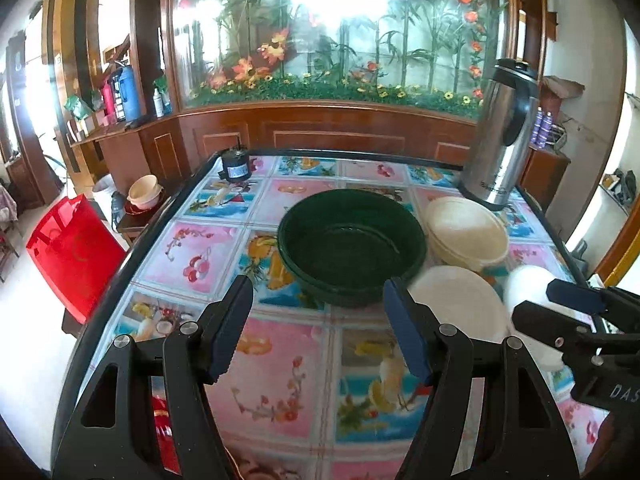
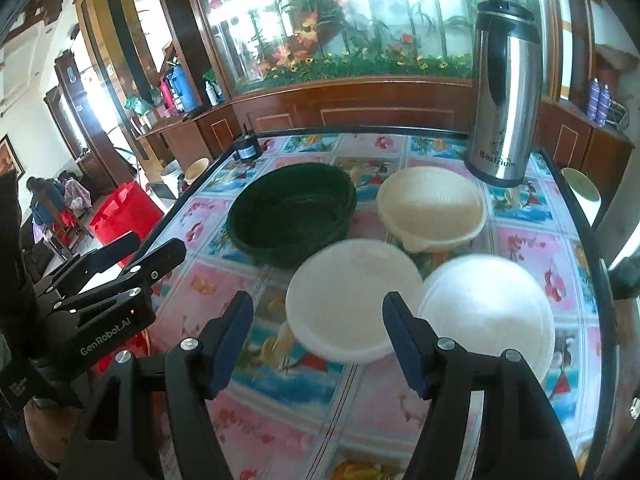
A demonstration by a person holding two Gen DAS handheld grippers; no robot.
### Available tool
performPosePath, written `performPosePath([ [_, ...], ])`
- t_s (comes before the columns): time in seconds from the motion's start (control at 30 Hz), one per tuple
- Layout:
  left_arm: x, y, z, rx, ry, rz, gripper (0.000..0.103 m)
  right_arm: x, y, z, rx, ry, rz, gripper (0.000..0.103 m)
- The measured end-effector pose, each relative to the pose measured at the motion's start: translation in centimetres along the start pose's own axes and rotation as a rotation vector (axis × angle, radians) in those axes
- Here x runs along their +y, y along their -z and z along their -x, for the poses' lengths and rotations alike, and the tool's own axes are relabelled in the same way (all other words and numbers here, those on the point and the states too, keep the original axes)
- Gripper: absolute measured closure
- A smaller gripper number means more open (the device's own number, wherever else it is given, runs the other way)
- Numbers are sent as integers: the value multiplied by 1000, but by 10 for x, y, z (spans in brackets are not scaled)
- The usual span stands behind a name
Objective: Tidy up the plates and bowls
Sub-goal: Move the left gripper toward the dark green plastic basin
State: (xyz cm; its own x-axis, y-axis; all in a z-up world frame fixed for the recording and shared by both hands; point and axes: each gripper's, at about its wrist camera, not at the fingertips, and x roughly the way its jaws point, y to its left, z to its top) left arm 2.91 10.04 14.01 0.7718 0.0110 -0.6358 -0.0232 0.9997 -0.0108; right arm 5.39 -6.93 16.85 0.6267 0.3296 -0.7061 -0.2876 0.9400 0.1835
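Note:
A dark green bowl (image 1: 352, 246) (image 2: 292, 212) stands mid-table. Right of it is a cream bowl stack (image 1: 466, 232) (image 2: 432, 206). Nearer are a white bowl (image 1: 460, 306) (image 2: 352, 300) and a second white dish (image 1: 532, 280) (image 2: 488, 308) to its right. My left gripper (image 1: 318, 316) is open and empty, just short of the green bowl; it also shows at the left of the right wrist view (image 2: 154, 250). My right gripper (image 2: 318, 320) is open and empty, its jaws framing the white bowl's near rim; it also shows in the left wrist view (image 1: 560, 300).
A tall steel thermos (image 1: 502, 136) (image 2: 502, 92) stands at the table's far right. A small black jar (image 1: 236, 164) (image 2: 247, 147) sits at the far left corner. A red chair (image 1: 74, 252) stands left of the table. The table's black edge (image 1: 120, 276) runs along the sides.

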Motion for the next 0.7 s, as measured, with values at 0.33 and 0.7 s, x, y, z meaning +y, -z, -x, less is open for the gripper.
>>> performPosePath([
  [0.33, 18, -19, -36, 22, -35, 29, 35, -2, -29, -36, 38, -13, 28, 36],
  [0.7, 24, -28, -70, 52, -61, 21, 34, -6, -46, -70, 97, -56, -9, 36],
])
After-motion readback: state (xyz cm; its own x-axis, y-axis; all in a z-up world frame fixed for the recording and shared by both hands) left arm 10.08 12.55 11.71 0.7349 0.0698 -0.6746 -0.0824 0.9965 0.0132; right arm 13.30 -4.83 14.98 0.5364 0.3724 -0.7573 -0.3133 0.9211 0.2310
